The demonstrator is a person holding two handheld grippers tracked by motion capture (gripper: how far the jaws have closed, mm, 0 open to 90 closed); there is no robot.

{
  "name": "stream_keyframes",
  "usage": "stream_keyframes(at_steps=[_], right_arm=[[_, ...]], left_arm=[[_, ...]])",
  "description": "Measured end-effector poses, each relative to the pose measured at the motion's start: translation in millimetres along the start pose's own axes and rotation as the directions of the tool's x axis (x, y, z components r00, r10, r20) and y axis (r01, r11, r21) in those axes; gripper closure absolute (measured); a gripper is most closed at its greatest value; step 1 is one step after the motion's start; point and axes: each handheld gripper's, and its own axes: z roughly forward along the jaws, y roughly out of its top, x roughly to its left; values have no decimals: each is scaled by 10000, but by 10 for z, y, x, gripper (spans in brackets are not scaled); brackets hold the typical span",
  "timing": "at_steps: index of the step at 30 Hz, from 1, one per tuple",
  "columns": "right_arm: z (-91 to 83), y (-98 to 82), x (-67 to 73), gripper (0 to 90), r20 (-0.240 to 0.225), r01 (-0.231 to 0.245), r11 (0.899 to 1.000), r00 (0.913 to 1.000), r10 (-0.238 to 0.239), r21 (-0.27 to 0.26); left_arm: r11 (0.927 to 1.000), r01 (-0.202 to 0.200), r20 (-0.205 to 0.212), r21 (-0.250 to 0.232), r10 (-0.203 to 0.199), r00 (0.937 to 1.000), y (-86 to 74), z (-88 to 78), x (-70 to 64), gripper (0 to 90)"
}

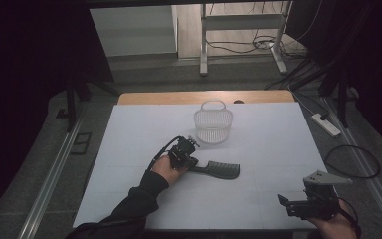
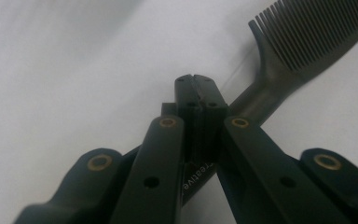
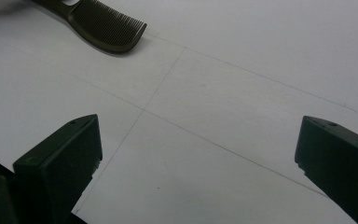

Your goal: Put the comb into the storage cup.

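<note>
A dark comb [image 1: 222, 170] lies flat on the white table sheet [image 1: 258, 139], its teeth end pointing right. My left gripper [image 1: 191, 160] sits at the comb's handle end. In the left gripper view its jaws are pressed together, shut, right over the handle of the comb [image 2: 265, 88], which runs on underneath them; nothing shows between the tips of the left gripper [image 2: 196, 84]. My right gripper [image 1: 284, 201] rests near the table's front right corner. Its jaws stand wide apart over bare sheet in the right gripper view [image 3: 196, 154], with the comb [image 3: 105, 23] far ahead at upper left.
A see-through ribbed basket [image 1: 213, 124] with a hoop handle stands at the back middle of the sheet. Beyond the wooden table edge [image 1: 204, 97] are desk legs, cables and a power strip [image 1: 327, 124] on the floor at right.
</note>
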Motion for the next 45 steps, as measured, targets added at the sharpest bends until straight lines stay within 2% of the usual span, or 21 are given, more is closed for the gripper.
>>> stream_keyframes(at_steps=[11, 16, 24, 30, 37, 45], right_arm=[[0, 3, 5, 10, -24, 56, 10000, 10000, -56, 4], [0, 3, 5, 11, -32, 64, 10000, 10000, -64, 6], [0, 4, 9, 11, -35, 80, 10000, 10000, -80, -6], [-1, 4, 14, 12, -30, 119, 9999, 9999, -119, -23], [0, 5, 17, 12, -31, 162, 9999, 9999, -162, -12], [2, 7, 21, 13, -41, 195, 9998, 9998, -195, 2]], left_arm=[[9991, 393, 69, 135, -394, 9992, -191, -108, 3, 887], [9987, 453, 118, 223, -455, 9989, -259, -153, -18, 888], [9969, 623, 277, 490, -637, 9976, -414, -204, -101, 887], [9957, 670, 348, 646, -693, 9970, -505, -213, -211, 887], [9957, 622, 340, 681, -646, 9973, -550, -226, -333, 887], [9954, 845, 313, 442, -859, 9958, -580, -297, -333, 887]])
